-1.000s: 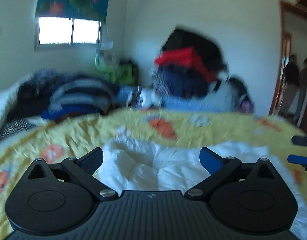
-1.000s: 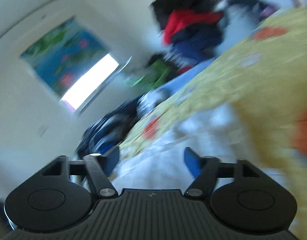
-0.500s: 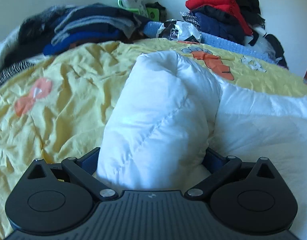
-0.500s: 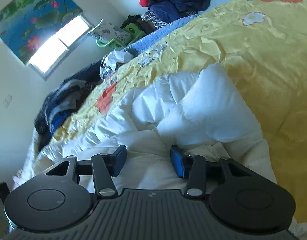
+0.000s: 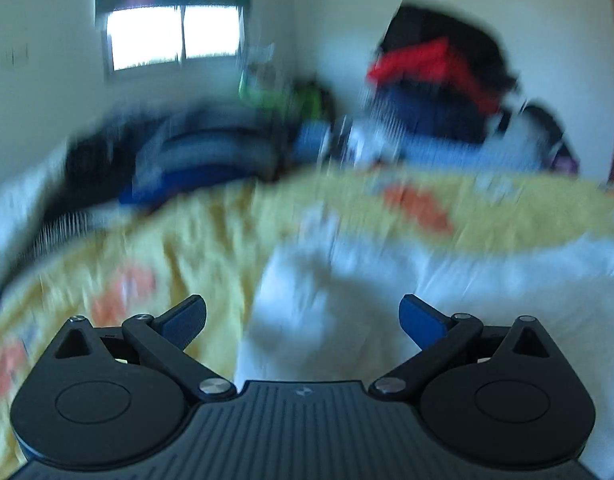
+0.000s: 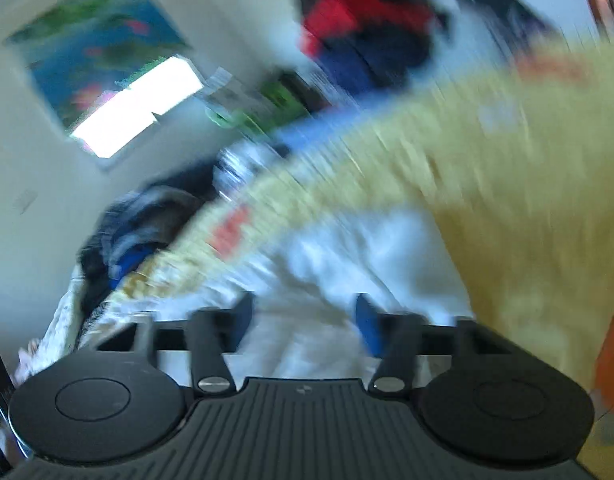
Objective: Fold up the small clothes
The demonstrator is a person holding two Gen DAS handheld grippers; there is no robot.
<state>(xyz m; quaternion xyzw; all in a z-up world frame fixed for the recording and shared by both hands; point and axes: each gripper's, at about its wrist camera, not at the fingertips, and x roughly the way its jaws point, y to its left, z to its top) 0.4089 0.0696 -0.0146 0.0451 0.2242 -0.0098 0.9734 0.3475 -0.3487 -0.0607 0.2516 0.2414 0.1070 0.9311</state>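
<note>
Left wrist view, heavily blurred: the left gripper [image 5: 303,320] hangs with its jaws spread wide and nothing between them, above the near edge of the white padded garment [image 5: 387,300], which lies on the yellow bedspread [image 5: 195,240]. A clothes pile [image 5: 435,80] sits against the far wall, a window [image 5: 175,36] to its left.

Right wrist view, tilted and smeared: the right gripper [image 6: 303,320] has jaws parted, white padded garment [image 6: 347,256] showing between them; whether they touch it, I cannot tell.
</note>
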